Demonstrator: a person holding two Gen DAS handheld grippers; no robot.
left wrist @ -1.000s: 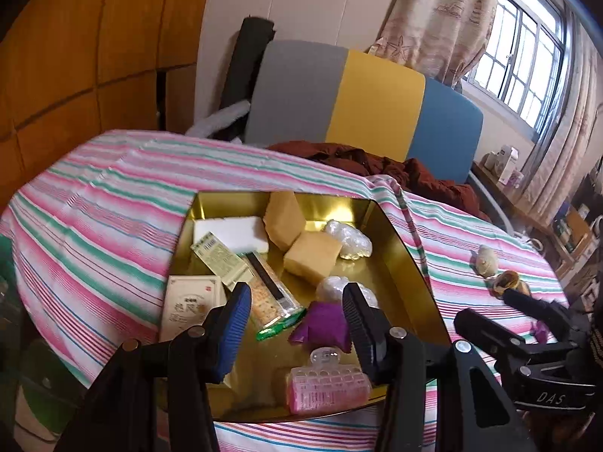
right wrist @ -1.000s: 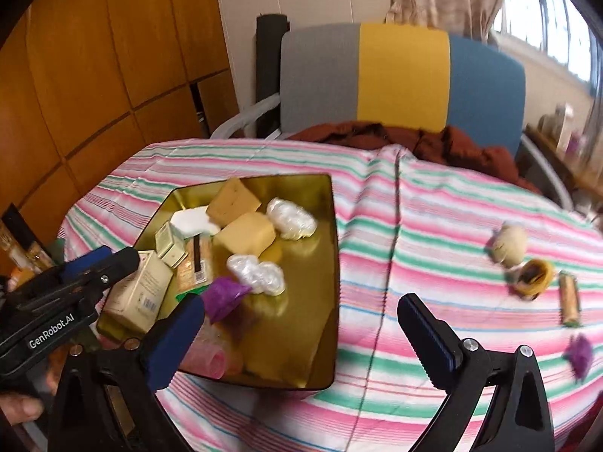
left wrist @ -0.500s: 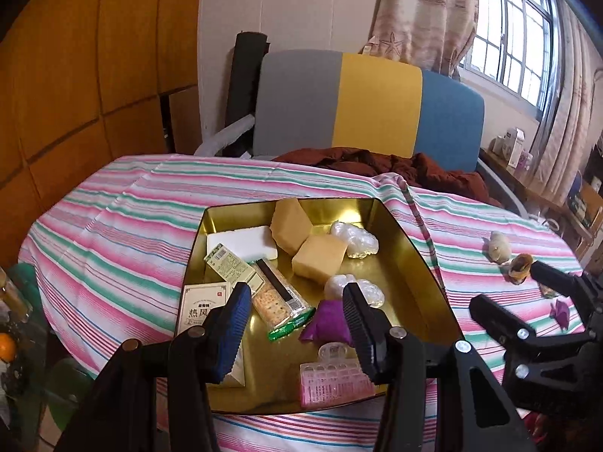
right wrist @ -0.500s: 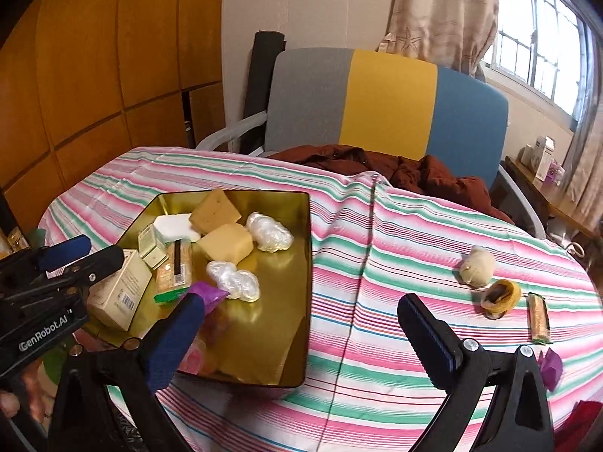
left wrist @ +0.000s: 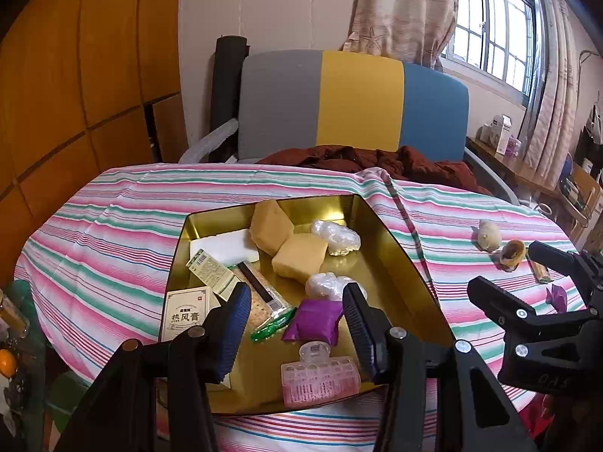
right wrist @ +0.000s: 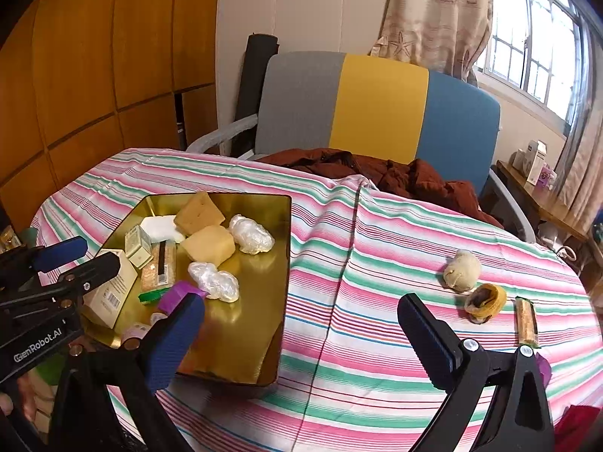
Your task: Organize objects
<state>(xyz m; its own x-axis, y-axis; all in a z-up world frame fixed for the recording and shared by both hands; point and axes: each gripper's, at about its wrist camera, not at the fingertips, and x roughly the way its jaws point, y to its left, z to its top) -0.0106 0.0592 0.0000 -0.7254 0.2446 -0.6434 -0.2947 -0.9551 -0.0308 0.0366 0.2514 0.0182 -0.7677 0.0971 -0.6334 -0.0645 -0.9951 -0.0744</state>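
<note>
Grippers both empty: left gripper [left wrist: 297, 324] moderately open above gold tray [left wrist: 395, 248], right gripper [right wrist: 301, 335] wide open over striped surface [right wrist: 358, 263]. Purple packet [left wrist: 312, 320] lies in tray. Risk: reaching the loose snack bar [right wrist: 527, 324] could sweep the neighbouring yellow roll [right wrist: 486, 299] off. Only the left view shows the pink clip [left wrist: 320, 376] whole.

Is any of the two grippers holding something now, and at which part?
Nothing is held. The left gripper and the right gripper are both open and empty above the table.
</note>
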